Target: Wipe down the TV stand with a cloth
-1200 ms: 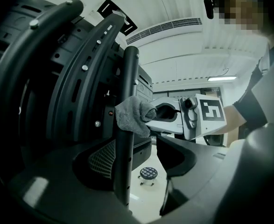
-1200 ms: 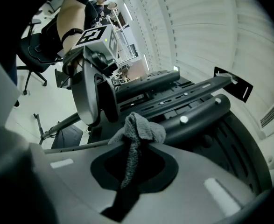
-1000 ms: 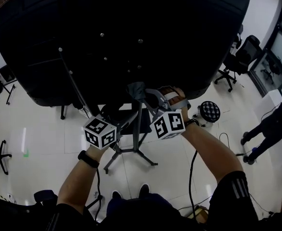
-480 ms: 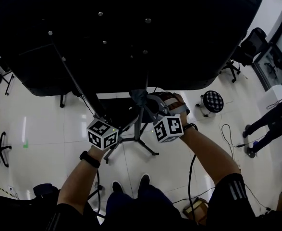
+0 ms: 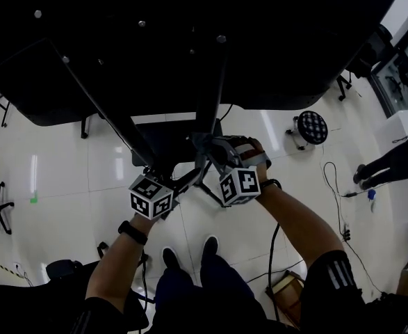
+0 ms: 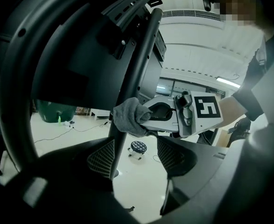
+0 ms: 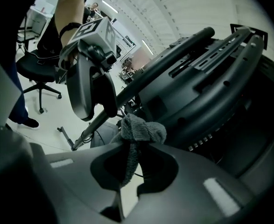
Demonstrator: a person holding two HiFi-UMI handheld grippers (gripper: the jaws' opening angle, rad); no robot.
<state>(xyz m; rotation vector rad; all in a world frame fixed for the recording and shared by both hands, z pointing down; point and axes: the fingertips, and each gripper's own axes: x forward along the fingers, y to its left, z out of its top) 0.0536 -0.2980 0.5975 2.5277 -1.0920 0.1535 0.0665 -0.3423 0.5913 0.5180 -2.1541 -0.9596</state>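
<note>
A glossy white tiled floor (image 5: 106, 165) filled the room under a large black screen (image 5: 190, 33) mounted on a black TV stand (image 5: 205, 117). The person stood over the stand's legs with both shoes visible.

In the head view, the left gripper (image 5: 172, 186) and right gripper (image 5: 217, 147) were close together at the stand's upright pole. One grey cloth (image 5: 205, 143) was bunched against that pole. A single round stool (image 5: 313, 126) with a dotted top stood to the right, and another person (image 5: 391, 167) stood at the far right edge.

The left gripper view showed what the head view could not. The left gripper's (image 6: 137, 157) jaws were spread apart and clamped on nothing, with the pole (image 6: 137, 69) running down just inside the left jaw. It also showed the right gripper (image 6: 144, 120) pressing the cloth (image 6: 127, 117) onto the pole. The stool (image 6: 137, 148) was behind it, under a white ceiling with strip lights.

The right gripper view showed the right gripper's (image 7: 134, 148) jaws pinched onto the cloth (image 7: 144, 129), with a tail hanging down between them. It alone showed a black office chair (image 7: 34, 73) beyond the left gripper (image 7: 97, 104).

Counted: two grippers, one cloth, one stool.
</note>
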